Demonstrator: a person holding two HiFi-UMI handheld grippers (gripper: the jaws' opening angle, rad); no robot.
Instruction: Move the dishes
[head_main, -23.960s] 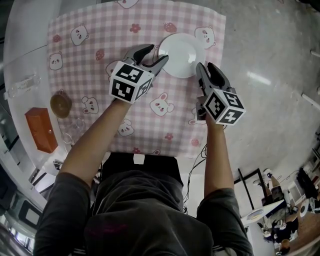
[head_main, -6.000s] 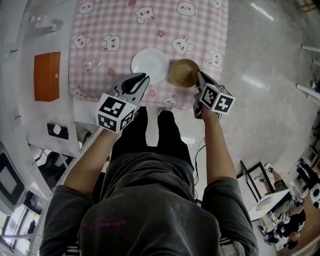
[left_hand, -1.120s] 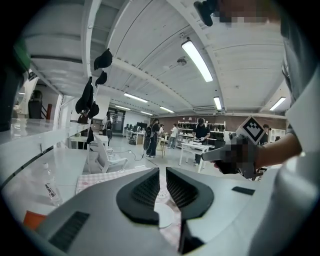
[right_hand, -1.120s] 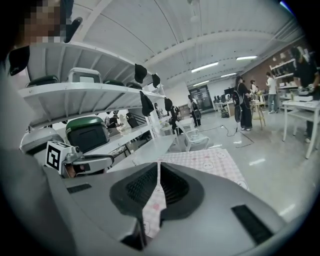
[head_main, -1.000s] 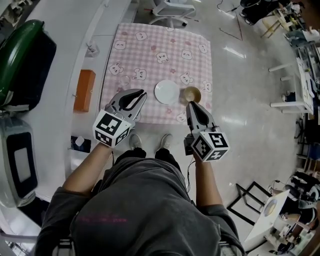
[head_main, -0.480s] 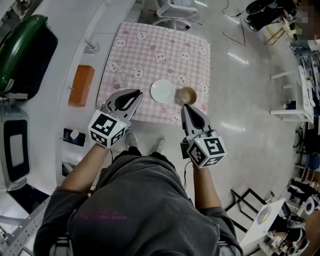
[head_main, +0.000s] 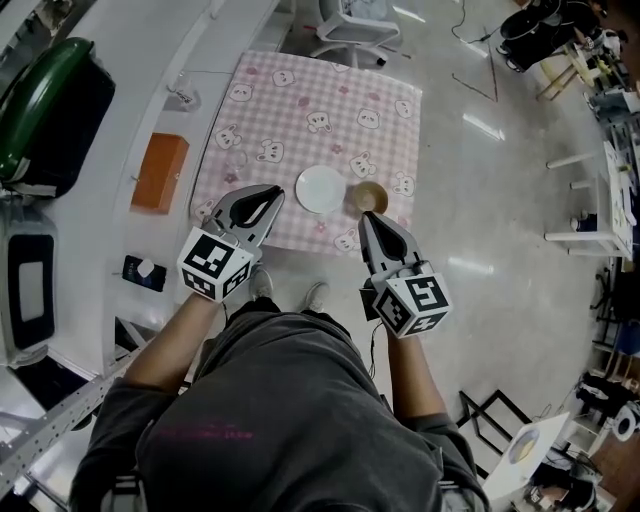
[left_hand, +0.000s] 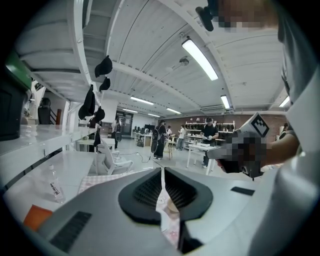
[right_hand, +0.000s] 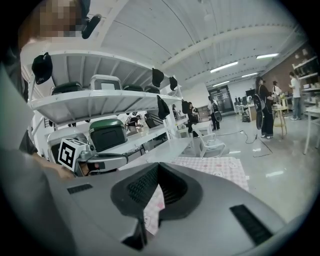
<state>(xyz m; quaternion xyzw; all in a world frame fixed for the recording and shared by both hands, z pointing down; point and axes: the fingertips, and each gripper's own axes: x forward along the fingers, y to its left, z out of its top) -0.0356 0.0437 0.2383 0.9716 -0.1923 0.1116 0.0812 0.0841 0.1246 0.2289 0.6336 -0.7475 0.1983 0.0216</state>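
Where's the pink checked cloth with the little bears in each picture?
Head view: the pink checked bear tablecloth sits upper middle.
Left gripper view: low left, a small strip.
Right gripper view: right of centre, lower half.
Shared landmark: the white chair beyond its far edge.

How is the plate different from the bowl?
The plate is white; the bowl is brown. The plate is flat and wider; the bowl is smaller across and deeper. In the head view the plate lies left of the bowl. Both are round and sit side by side on the pink checked cloth, near its front edge.
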